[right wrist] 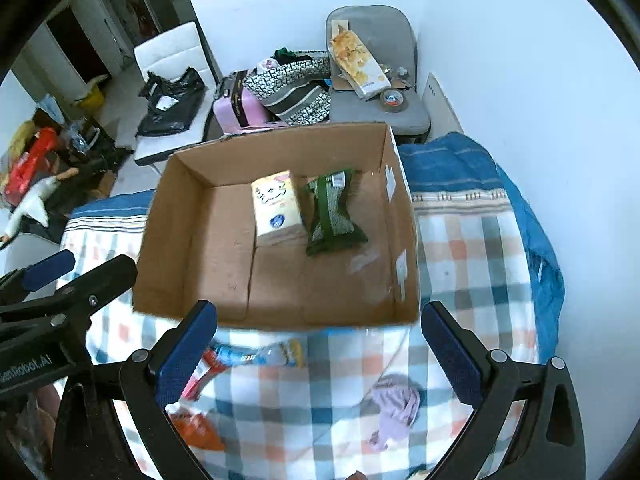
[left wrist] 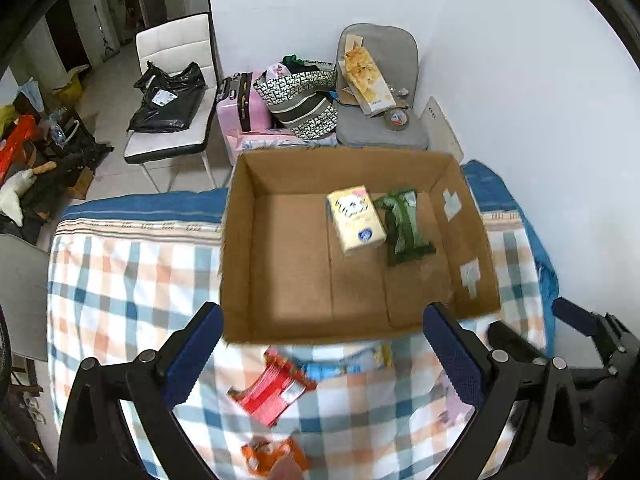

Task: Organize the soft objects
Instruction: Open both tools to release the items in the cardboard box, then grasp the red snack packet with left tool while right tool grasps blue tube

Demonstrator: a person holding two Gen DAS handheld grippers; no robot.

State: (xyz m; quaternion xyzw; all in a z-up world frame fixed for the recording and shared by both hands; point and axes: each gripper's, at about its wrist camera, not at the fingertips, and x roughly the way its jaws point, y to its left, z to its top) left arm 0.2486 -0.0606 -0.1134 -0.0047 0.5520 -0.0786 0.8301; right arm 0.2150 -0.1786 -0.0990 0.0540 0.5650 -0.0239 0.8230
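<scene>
Right wrist view: the lilac cloth [right wrist: 394, 406] lies crumpled on the checked bed [right wrist: 472, 248], below the cardboard box [right wrist: 276, 314], nearest the right gripper [right wrist: 318, 350], jaws wide and empty. The left gripper [left wrist: 322, 354], also spread, hangs over the red packet [left wrist: 272, 392].

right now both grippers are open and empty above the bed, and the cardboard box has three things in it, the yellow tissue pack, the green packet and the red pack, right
Not quite: the cardboard box holds two things, the yellow tissue pack and the green packet. The red pack lies on the checked bedspread outside it, as the left wrist view shows. The left gripper and right gripper are open and empty.
</scene>
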